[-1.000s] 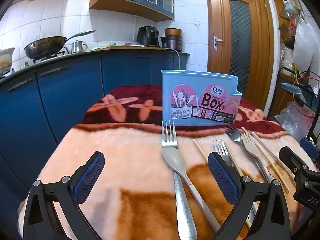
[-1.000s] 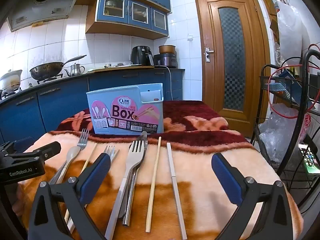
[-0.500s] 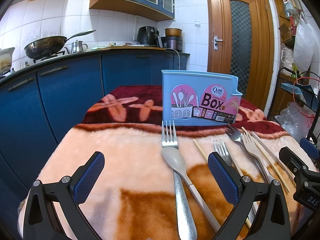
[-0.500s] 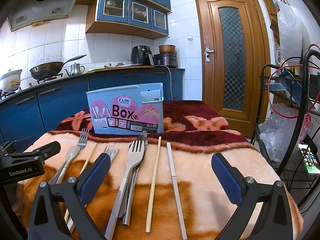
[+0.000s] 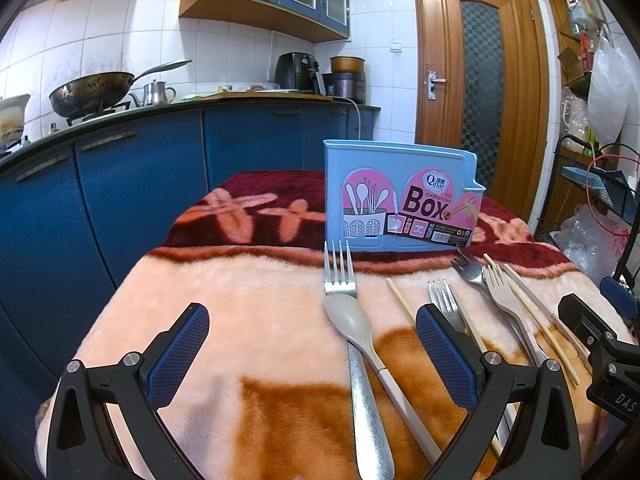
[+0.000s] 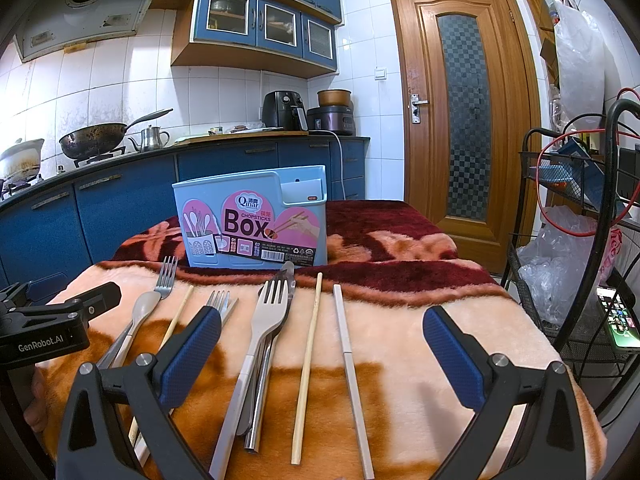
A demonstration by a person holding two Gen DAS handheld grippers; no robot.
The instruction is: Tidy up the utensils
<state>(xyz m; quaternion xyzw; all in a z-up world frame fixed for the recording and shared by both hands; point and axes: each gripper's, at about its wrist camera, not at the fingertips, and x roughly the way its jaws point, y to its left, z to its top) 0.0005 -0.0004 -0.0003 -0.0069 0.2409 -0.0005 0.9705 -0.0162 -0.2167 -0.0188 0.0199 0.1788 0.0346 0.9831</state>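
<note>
A light blue chopsticks box (image 5: pixel 400 196) (image 6: pixel 256 218) stands upright at the back of the blanket-covered table. In front of it lie a steel fork (image 5: pixel 340 276) with a beige spoon (image 5: pixel 352 324) across its handle, a second steel fork (image 5: pixel 442 298), a beige fork (image 6: pixel 268 316) over a steel utensil, a wooden chopstick (image 6: pixel 308 352) and a pale chopstick (image 6: pixel 348 352). My left gripper (image 5: pixel 312 352) is open above the spoon and fork handles. My right gripper (image 6: pixel 320 352) is open over the beige fork and chopsticks. Neither holds anything.
A peach and maroon blanket (image 5: pixel 240 308) covers the table. Blue kitchen cabinets (image 5: pixel 120 184) with a wok (image 5: pixel 92 92) run along the left. A wooden door (image 6: pixel 460 120) is behind. A black wire rack (image 6: pixel 568 240) with bags and a phone stands at the right.
</note>
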